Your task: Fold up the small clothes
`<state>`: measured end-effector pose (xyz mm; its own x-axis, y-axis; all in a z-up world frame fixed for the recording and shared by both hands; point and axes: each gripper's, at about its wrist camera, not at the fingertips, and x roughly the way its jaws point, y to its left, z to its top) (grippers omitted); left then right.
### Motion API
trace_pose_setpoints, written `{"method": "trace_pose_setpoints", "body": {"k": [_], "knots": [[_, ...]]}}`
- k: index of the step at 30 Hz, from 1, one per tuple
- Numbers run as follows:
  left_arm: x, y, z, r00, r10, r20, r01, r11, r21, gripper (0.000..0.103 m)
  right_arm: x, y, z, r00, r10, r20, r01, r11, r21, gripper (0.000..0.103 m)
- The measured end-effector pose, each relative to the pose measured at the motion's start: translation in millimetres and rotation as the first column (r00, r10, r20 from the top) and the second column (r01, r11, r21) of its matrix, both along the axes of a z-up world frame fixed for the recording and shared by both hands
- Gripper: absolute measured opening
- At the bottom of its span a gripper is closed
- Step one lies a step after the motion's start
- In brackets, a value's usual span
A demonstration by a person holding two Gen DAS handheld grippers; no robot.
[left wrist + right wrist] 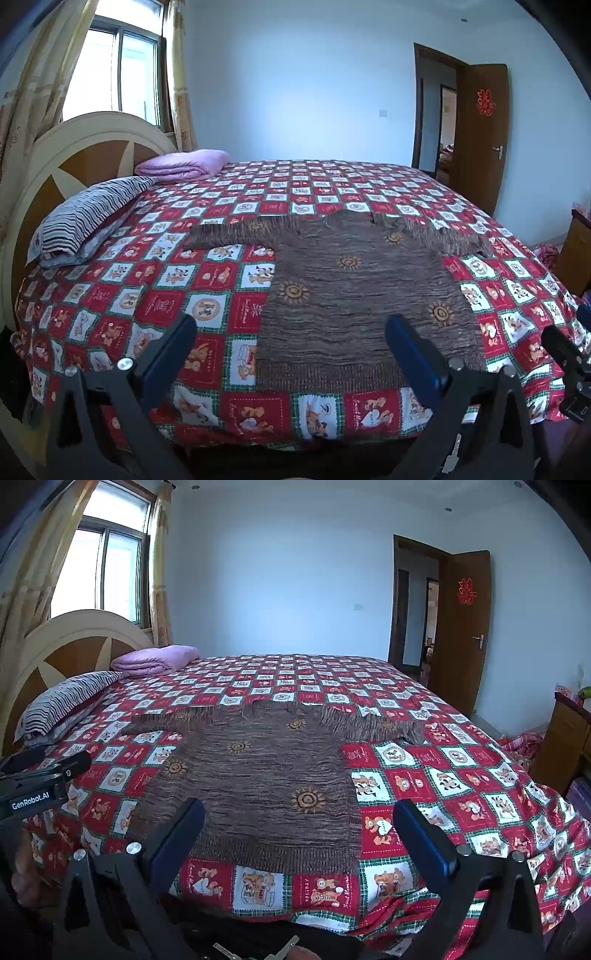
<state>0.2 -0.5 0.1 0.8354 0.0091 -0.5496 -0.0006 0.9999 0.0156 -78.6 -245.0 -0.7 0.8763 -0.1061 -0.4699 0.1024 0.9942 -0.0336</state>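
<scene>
Your left gripper hovers off the bed's near edge, fingers spread wide, holding nothing. The brown sweater lies flat by that near edge, sleeves out. Your right gripper likewise gapes wide, holding nothing.

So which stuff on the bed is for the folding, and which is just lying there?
For the folding:
sweater, spread flat on the bedspread
left gripper, open
right gripper, open

Just lying there:
striped pillow
purple blanket, folded by the headboard
</scene>
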Motion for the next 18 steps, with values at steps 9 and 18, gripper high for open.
{"method": "trace_pose_setpoints", "body": {"k": [9,18], "knots": [[1.8,3.0,-0.5,1.000,0.006,0.009,-0.006,1.000,-0.005,0.103,2.4,-4.6,-3.7,1.000,0.000,-0.015,0.000,1.000,0.009,0.102],[5.4,2.0,-3.6,1.000,0.004,0.007,-0.004,1.000,-0.004,0.103,4.5,-4.1,-6.4,1.000,-0.004,-0.022,0.004,1.000,0.002,0.102]]}}
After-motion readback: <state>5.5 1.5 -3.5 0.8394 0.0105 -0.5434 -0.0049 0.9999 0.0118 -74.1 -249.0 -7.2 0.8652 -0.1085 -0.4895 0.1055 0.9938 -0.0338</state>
